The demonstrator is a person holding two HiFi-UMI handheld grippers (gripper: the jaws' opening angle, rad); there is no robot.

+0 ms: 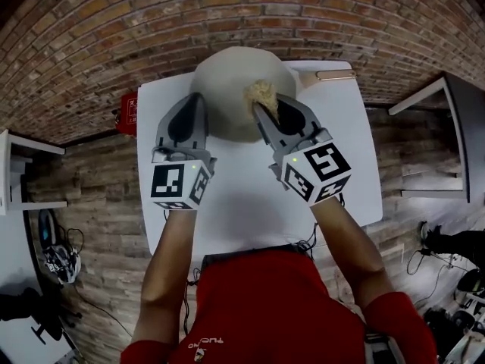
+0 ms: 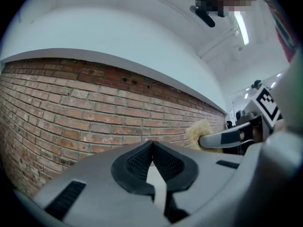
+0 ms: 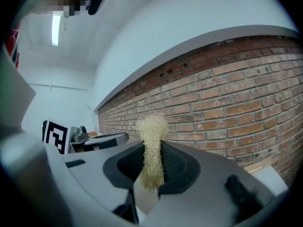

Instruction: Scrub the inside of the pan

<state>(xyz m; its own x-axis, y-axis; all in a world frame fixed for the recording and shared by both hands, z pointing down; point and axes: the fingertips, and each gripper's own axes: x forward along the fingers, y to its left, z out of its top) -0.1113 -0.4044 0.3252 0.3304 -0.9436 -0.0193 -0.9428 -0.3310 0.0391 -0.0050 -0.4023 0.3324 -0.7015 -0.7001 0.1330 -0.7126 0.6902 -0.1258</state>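
A large round beige pan point(image 1: 227, 89) lies at the far side of the white table point(image 1: 242, 203). A pale yellow fibrous scrub pad point(image 1: 260, 93) is pinched in my right gripper point(image 1: 265, 106), which is shut on it over the pan's right part. In the right gripper view the scrub pad point(image 3: 151, 150) stands up between the pads, tuft above the tips. My left gripper point(image 1: 198, 103) lies over the pan's left edge with its jaws shut. Its own view shows the left gripper point(image 2: 151, 145) with tips meeting and nothing between them. Neither gripper view shows the pan.
A brick wall point(image 1: 250, 14) rises just behind the table. A red object point(image 1: 127, 111) sits at the table's left edge, a small tan item point(image 1: 336, 74) at its back right. A dark table point(image 1: 464, 127) stands to the right. Cables point(image 1: 64, 256) lie on the floor.
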